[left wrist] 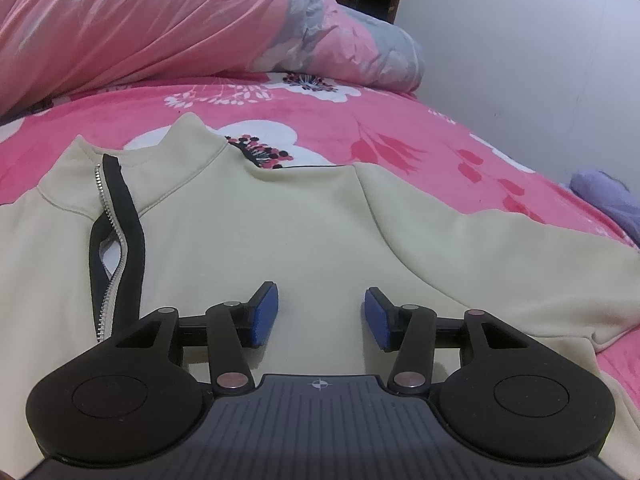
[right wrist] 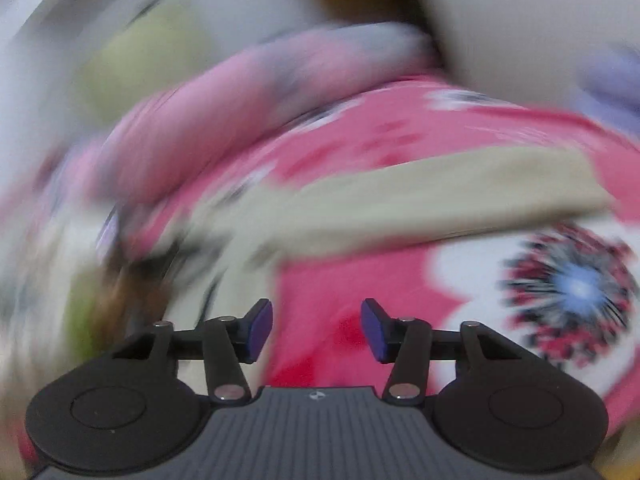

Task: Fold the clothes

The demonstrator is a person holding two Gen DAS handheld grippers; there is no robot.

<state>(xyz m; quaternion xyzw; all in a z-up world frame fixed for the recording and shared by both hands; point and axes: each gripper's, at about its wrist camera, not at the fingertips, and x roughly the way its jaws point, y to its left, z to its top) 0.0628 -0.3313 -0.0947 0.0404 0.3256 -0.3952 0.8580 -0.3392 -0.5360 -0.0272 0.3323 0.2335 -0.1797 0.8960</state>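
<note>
A cream sweatshirt [left wrist: 280,232] with a stand-up collar and a black-edged, half-open zip [left wrist: 114,236] lies flat on the pink floral bed cover [left wrist: 360,120]. Its sleeve [left wrist: 520,264] runs out to the right. My left gripper [left wrist: 320,314] is open and empty just above the sweatshirt's chest. The right wrist view is badly motion-blurred. In it my right gripper [right wrist: 317,330] is open and empty over the bed cover [right wrist: 328,320], and a cream band that looks like the sleeve [right wrist: 420,204] lies beyond it.
A bunched pink and grey duvet [left wrist: 160,24] is piled at the head of the bed. A white wall [left wrist: 520,60] runs along the bed's right side. A lilac cloth [left wrist: 608,196] lies at the bed's right edge.
</note>
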